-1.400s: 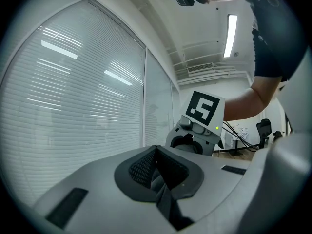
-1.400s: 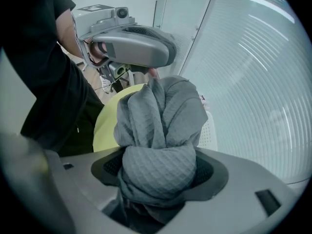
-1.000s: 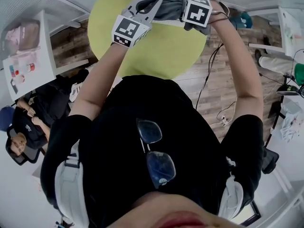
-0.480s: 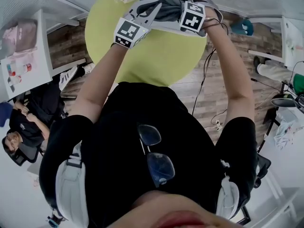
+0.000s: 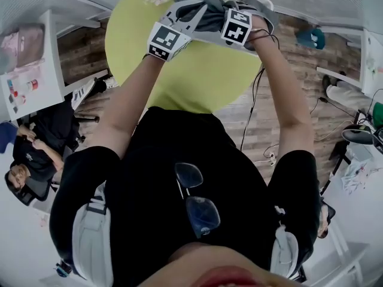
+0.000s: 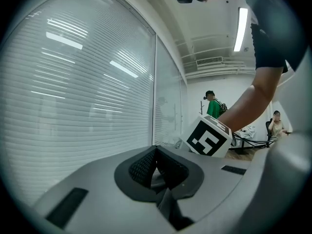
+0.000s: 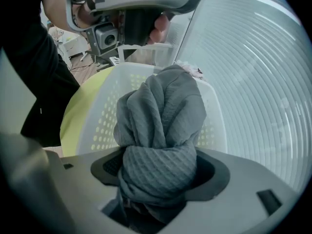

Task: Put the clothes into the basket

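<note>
- Your right gripper [image 7: 158,174] had its fingers [image 7: 112,166] clamped on a bunched grey waffle-knit garment [image 7: 161,111]. The wad filled the gap between them, and loose folds stood up past the tips.
- You held the garment at the mouth of the white perforated laundry basket [image 7: 105,121], which stood on the round yellow-green bench [image 5: 197,70]. It was not lying in the basket yet, and I could not tell whether any fold touched the rim.
- Your left gripper [image 6: 156,172] was just beside the right one. Its fingers [image 6: 142,168] were together with nothing between them, and it pointed toward the window blinds [image 6: 73,82].
- The garment looked soft, light and limp, with nothing fragile about it. The ribbed knit probably gave the pads good friction, so a slip seemed unlikely.
- Gripping the gathered middle, as you did, looked right, because a hold on one edge would have let the rest trail.
- The likeliest snag was a hanging fold draping over the basket's rim, or the knit clinging to a pad when you let go.
</note>
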A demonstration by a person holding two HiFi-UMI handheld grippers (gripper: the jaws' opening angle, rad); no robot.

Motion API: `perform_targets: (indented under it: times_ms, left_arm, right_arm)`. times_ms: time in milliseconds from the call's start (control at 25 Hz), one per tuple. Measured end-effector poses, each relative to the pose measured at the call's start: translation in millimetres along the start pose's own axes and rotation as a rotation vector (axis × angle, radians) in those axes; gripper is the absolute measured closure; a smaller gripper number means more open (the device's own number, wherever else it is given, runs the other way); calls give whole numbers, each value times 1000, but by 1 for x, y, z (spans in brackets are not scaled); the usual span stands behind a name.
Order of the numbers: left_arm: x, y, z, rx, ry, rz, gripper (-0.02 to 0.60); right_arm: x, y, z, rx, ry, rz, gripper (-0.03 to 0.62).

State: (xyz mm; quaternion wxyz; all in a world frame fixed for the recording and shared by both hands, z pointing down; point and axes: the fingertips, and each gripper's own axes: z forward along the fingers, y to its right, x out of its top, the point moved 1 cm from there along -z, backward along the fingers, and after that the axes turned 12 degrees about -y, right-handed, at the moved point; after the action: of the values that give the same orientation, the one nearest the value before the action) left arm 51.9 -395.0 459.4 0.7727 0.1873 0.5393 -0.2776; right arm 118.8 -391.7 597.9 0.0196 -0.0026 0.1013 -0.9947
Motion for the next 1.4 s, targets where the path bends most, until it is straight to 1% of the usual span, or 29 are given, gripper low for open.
perform_targets:
  times_ms: [320,440,600,760,880,960,1040,1160,1280,1400]
  left_arm:
    - [-18,-2,19,-27,-29,-42,578]
    - [-18,-5,25,-22,-25,-41,579]
    - [-22,1,33,-38,-47,-24,579]
    - [-30,1,37,-36,-58,-39,578]
    - [-29,-1,35,-20,-53,-23,578]
    - [-27,-2,33,-11,-46,-20,578]
    - [-27,-1,33,-12,-38,-31,578]
    - [-27,-2,27,-12,-35,-34,578]
    - [-24,-6,19,0,-23,-49,578]
    - [-17,-5,14,12,-16,-42,578]
  right_arm:
    - [2,-13,48,74,10,14,246]
    - [3,-17,65,93,11,8,246]
    - [3,-22,81,133,25,15,246]
    - [4,-23,95,135,23,18,240]
    - [5,-22,105,149,18,35,232]
    - [5,-18,110,144,23,53,230]
    - [4,-12,112,129,34,77,229]
    - [9,-5,107,135,46,100,207]
    - [10,0,94,131,46,81,207]
    - [2,1,74,136,36,70,207]
